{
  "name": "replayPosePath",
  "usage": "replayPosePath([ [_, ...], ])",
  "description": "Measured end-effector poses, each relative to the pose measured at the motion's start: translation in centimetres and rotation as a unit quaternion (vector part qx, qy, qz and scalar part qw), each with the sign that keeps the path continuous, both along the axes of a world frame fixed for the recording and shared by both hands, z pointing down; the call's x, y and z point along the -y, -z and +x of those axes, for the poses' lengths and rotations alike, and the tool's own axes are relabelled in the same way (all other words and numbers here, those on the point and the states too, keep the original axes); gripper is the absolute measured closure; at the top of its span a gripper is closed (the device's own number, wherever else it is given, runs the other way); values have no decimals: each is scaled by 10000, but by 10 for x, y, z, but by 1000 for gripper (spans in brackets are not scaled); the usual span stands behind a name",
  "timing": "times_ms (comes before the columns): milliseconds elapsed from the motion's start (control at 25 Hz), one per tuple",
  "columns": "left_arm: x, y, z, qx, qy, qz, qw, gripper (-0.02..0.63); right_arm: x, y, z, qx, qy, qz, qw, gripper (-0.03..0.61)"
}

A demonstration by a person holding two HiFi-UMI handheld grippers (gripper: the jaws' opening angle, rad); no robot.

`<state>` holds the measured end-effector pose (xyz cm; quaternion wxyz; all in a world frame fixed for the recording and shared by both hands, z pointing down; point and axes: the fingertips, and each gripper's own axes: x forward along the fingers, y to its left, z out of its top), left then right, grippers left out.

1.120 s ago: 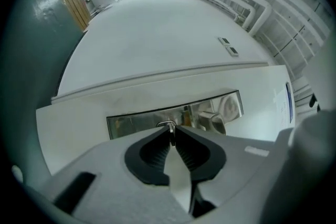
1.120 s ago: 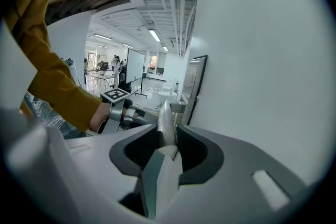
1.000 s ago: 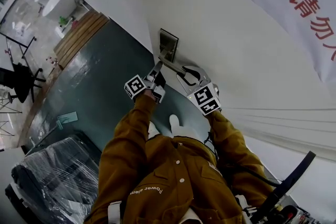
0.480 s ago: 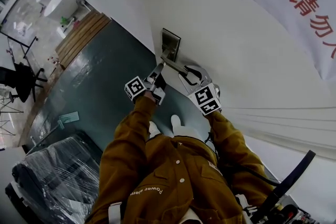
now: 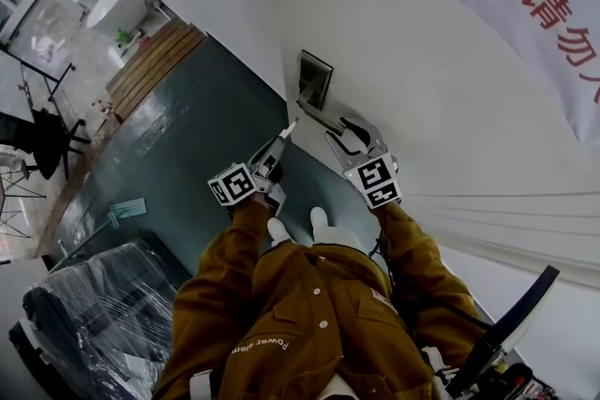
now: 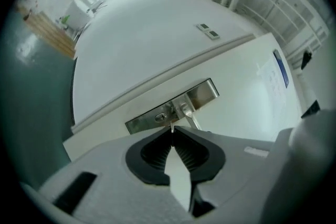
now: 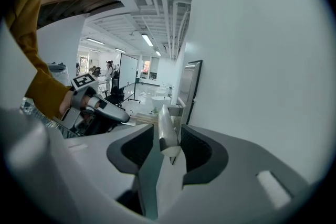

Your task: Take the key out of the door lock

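I'm looking into a big open lab hall, not a home. Bare pipes [image 7: 176, 2] and strip lights [image 7: 148, 39] are running across an unfinished ceiling. A whiteboard [image 7: 127, 70] is standing out in the open, with a person [image 7: 109, 72] near it. White bathroom fixtures [image 5: 122, 3] are sitting beside a wooden deck [image 5: 155, 59] (a mock-up room, by the look of it). The green floor [image 5: 187, 140] is shining like painted concrete. A plastic-wrapped load [image 5: 94, 314] is lying on it, and a banner [image 5: 525, 5] with red characters is hanging by the door [image 5: 394, 61].
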<state>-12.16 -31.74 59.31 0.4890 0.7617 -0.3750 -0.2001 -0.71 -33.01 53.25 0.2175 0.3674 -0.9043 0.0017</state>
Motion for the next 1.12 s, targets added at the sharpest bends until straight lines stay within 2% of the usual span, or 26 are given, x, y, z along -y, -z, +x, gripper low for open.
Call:
replayPosePath([
  [120,-16,32,-10,709,95,427,9965,592,-8,14,1,161,-148,218,9995,399],
  [200,-31,63,-11,1241,187,892,9881,592,-18,30,3,410,-289,337,9982,435],
  [280,-47,95,-8,2004,244,1411,9692,592,-28,51,6,758,-445,485,9949,492],
  [320,-53,110,-4,2371,276,1658,9568,593,-31,61,7,939,-514,560,9927,556],
  [360,-58,123,-1,2697,307,1883,9438,594,-35,69,8,1104,-564,601,9905,574],
  [440,-68,142,8,3183,342,2223,9209,592,-41,78,10,1357,-607,590,9871,574],
  [560,-77,153,21,3597,299,2486,8988,592,-48,81,10,1507,-651,508,9851,574],
  [640,-76,154,23,3684,303,2530,8941,592,-48,80,10,1554,-703,491,9841,574],
  [760,-74,153,21,3745,312,2516,8919,592,-49,81,12,1521,-755,537,9840,574],
  [1120,-76,153,21,3726,279,2481,8938,593,-55,82,9,1567,-727,518,9836,574],
])
